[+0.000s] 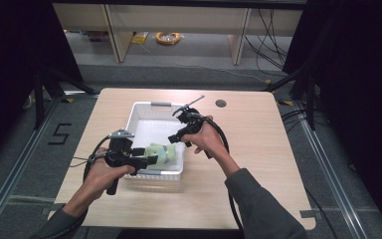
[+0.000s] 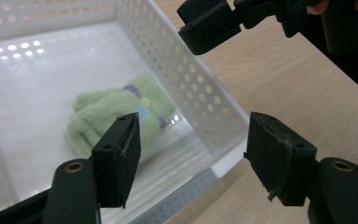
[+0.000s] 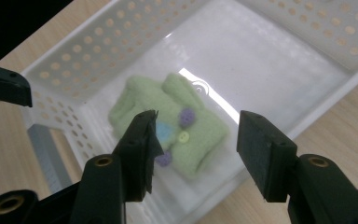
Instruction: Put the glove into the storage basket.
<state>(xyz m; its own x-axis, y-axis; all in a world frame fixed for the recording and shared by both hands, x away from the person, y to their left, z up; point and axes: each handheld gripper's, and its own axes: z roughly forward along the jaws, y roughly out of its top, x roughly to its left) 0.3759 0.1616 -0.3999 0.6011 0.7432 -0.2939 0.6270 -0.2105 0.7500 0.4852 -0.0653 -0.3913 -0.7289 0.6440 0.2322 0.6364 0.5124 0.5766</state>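
Both grippers I'm running hang over the white basket (image 1: 144, 110) with jaws apart and nothing between them. My left gripper (image 2: 191, 161) sits above the near corner, the folded green cloth (image 2: 116, 116) lying on the basket floor just beyond its jaws. Beneath my right gripper (image 3: 193, 149) I see the same cloth, resting against the basket's wall.

A basket (image 1: 142, 110) stood on the table (image 1: 258, 149), left of its middle. A folded glove (image 1: 162, 153) lay inside, in the basket's near right corner. The left gripper (image 1: 146, 155) hung over the near rim and the right gripper (image 1: 177, 136) over the right wall, both jaws apart above the glove.
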